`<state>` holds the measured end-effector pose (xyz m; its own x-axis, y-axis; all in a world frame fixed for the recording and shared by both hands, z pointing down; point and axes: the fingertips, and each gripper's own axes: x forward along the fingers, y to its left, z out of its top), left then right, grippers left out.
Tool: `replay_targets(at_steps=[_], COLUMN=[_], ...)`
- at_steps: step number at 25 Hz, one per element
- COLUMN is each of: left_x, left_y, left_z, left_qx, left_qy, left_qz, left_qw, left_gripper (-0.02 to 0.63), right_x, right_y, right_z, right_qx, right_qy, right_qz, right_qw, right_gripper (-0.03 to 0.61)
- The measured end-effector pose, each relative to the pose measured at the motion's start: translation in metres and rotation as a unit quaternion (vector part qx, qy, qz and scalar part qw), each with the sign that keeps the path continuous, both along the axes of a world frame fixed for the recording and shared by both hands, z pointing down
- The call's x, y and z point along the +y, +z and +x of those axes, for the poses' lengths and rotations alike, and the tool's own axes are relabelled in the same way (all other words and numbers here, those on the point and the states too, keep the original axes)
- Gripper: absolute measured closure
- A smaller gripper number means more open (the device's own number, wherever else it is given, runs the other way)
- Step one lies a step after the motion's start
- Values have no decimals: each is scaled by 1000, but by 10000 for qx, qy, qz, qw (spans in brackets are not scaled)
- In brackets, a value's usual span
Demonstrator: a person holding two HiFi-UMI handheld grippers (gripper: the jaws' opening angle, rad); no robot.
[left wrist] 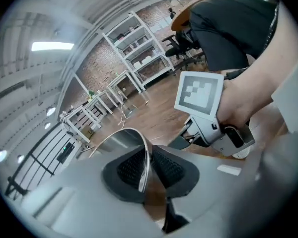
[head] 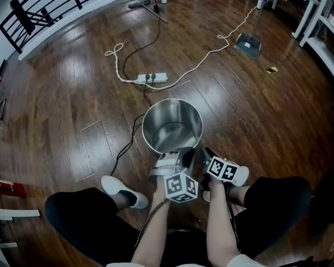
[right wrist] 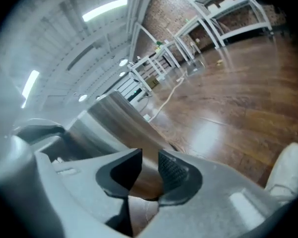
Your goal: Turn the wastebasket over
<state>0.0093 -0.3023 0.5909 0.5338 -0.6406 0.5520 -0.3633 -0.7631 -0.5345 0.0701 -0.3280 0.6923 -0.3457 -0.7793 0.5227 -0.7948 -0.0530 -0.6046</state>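
Where the person's dark-trousered legs fill the near edge of the head view, two white shoes rest on the wooden floor (head: 256,110), the left shoe (head: 119,189) out to the left and the right shoe (head: 239,175) just beside the right hand's marker cube. Both forearms reach forward between the knees. The left gripper (left wrist: 148,168) has its ribbed pads pressed together on the thin metal rim at the near side of the wastebasket (head: 181,118), pinching it. The right gripper (right wrist: 150,170) sits just to the right of it at the same near side, its jaws a little apart, with the basket's shiny outer wall showing in the gap and no pad plainly pressing on it. The wastebasket stands upright on the floor just beyond the feet, mouth up, its steel inside bare. A black cable (head: 125,143) runs past its left side. Farther off lies a white power strip (head: 152,78), with a white cord (head: 211,52) snaking away to the right. At the far left stands a black railing (head: 44,10), and white shelving (head: 323,21) lines the far right.
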Motion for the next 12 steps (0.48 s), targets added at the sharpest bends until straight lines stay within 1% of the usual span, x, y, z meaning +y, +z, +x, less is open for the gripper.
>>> replay_targets(at_steps=[1, 3, 4, 5, 6, 8, 10, 12], left_x=[-1, -1, 0, 3, 8, 25, 53, 88], left_y=[-2, -13, -23, -37, -53, -92, -132, -165], left_z=[-5, -23, -34, -47, -59, -80, -95, -105], left_qx=[214, 657, 908, 1215, 1572, 2322, 3017, 3567], left_qy=[-151, -567, -827, -1108, -1382, -1810, -2059, -2207], left_qz=[-93, -156, -107, -34, 44, 210, 390, 574], left_qw=[9996, 9961, 9924, 9864, 9778, 9555, 9301, 9060], left_gripper=[540, 490, 474, 471, 465, 449, 432, 397], right_x=[-1, 5, 11, 18, 25, 45, 75, 114], right_y=[-20, -62, -85, -107, -131, -178, -222, -261], right_z=[-2, -6, -7, -10, -13, -20, -24, -28], right_qx=[174, 569, 765, 938, 1079, 1285, 1479, 1727], right_qy=[-140, -381, -485, -579, -657, -744, -775, -872], right_qz=[319, 947, 1265, 1585, 1899, 2467, 2942, 3414], right_qw=[9992, 9931, 9878, 9812, 9736, 9577, 9411, 9198], right_gripper=[484, 460, 443, 428, 409, 385, 357, 306])
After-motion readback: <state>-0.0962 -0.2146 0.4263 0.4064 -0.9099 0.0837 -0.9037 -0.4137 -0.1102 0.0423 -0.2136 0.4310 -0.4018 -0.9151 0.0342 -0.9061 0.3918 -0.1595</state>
